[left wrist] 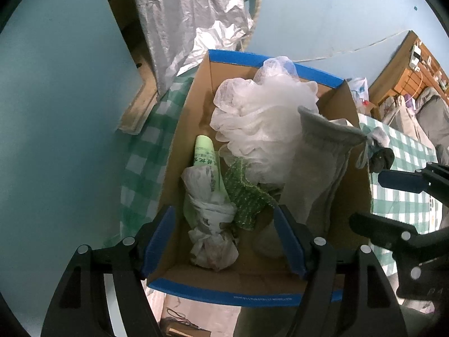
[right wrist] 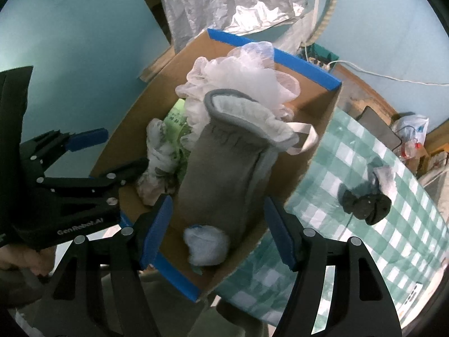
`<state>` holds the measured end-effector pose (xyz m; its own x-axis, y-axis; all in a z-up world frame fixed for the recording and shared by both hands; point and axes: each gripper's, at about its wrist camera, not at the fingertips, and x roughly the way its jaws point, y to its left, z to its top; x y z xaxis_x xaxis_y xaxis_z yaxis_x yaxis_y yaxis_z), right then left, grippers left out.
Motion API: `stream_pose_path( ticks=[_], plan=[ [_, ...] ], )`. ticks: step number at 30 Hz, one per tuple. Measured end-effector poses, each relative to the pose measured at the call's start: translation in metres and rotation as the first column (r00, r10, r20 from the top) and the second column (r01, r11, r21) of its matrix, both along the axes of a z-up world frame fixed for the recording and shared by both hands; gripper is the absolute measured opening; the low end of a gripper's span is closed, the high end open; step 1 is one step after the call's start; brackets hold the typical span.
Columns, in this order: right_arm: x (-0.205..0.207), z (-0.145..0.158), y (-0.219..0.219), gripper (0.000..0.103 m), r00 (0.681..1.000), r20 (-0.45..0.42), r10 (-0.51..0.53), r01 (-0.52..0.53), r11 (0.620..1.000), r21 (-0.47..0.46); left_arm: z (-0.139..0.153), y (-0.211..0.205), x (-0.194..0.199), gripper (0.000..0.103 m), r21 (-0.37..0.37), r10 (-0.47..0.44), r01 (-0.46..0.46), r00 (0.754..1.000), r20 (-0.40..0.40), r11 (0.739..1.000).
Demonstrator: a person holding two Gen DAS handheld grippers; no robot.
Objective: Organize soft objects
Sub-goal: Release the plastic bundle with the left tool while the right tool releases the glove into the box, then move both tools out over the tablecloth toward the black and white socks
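Both grippers, left (left wrist: 224,238) & right (right wrist: 217,234), hang wide apart over the cardboard box (right wrist: 317,118), nothing pinched. Grey mitt (right wrist: 224,163) lies inside w/ white mesh puff (left wrist: 261,118); dark sock (right wrist: 364,202) sits on the checked cloth (right wrist: 350,154) beside the box

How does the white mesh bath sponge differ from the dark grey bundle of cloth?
The white mesh bath sponge lies inside the cardboard box; the dark grey bundle of cloth lies outside it, on the green checked tablecloth. The sponge is pale, puffy and large; the bundle is dark and small. Both look soft.

Checked tablecloth (right wrist: 350,174), crinkled silver sheet (left wrist: 190,14)
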<state>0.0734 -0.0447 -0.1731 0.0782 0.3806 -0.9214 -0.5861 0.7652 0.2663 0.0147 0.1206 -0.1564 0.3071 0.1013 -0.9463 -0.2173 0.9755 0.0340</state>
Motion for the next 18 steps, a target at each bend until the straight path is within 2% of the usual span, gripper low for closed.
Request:
stream_pose_path(
  ticks=[8,18],
  plan=[
    [0.006,0.006,-0.020,0.069,1.000,0.010,-0.024,0.024,1.000,0.001,0.011,-0.014,-0.003,0.074,-0.014,0.017,-0.016,1.000,0.015,1.000],
    [0.010,0.014,-0.054,0.069,0.997,0.025,-0.075,0.075,0.997,-0.002,0.022,-0.042,0.004,0.074,-0.004,-0.023,0.024,0.999,0.029,1.000]
  ],
)
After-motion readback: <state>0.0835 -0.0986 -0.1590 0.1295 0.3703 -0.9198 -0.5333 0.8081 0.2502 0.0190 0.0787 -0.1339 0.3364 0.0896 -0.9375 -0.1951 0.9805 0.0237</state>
